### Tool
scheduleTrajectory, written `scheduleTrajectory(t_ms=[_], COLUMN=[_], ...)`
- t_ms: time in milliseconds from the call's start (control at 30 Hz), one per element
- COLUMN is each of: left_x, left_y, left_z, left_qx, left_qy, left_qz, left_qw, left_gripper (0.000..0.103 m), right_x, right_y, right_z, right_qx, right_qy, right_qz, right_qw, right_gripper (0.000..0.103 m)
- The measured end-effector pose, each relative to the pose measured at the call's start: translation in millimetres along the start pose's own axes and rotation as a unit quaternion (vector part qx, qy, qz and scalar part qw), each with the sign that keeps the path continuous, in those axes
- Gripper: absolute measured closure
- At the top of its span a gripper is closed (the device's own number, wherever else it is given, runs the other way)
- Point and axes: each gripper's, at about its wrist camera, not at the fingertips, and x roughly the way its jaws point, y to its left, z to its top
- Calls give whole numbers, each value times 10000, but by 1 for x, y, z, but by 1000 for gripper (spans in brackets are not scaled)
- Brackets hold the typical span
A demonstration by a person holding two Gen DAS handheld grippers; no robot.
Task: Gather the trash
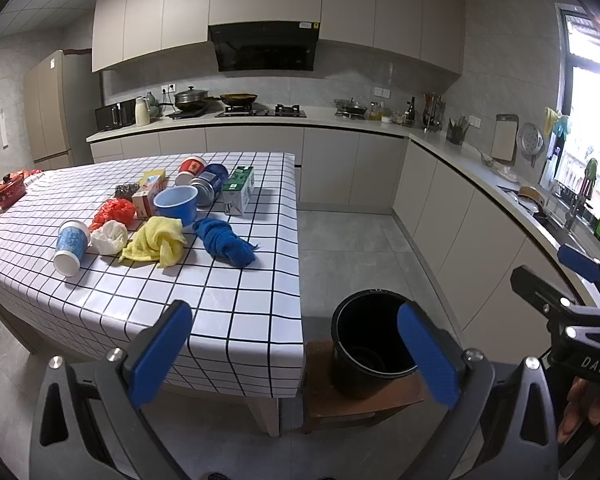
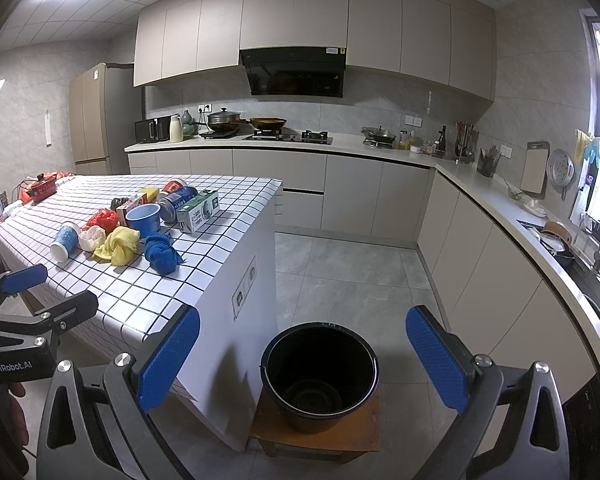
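Note:
Trash lies on a checked table [image 1: 236, 304] [image 2: 148, 296]: a blue paper cup [image 1: 71, 246] [image 2: 64, 240], white crumpled paper [image 1: 109, 237], a red plastic bag [image 1: 114, 212], a yellow cloth [image 1: 156, 242] [image 2: 118, 246], a blue cloth [image 1: 225, 242] [image 2: 161, 254], a blue bowl [image 1: 177, 204], a milk carton [image 1: 240, 190] [image 2: 198, 210], a can [image 1: 208, 186] and a red cup [image 1: 190, 169]. A black bucket [image 1: 370, 336] [image 2: 320, 372] stands empty on a wooden stool [image 2: 320, 436]. My left gripper [image 1: 296, 354] is open and empty. My right gripper [image 2: 304, 360] is open and empty above the bucket.
A small box [image 1: 148, 194] and a dark scrubber [image 1: 126, 190] lie among the trash. A red toy pot [image 1: 8, 190] sits at the table's far left. Kitchen counters [image 1: 460, 152] run along the back and right, with a sink [image 2: 596, 280].

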Motion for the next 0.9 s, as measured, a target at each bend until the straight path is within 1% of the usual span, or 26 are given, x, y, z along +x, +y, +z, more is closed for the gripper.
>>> scheduleTrajectory(t_ms=[900], left_x=[0], left_y=[-4], left_z=[-3], left_qx=[-26], left_qy=[26], left_qz=[-10], left_qw=[10000], left_gripper=[0], right_x=[2], right_y=[1], right_z=[-1], right_qx=[2], right_qy=[8], right_qz=[23], right_qw=[10000], right_gripper=[0])
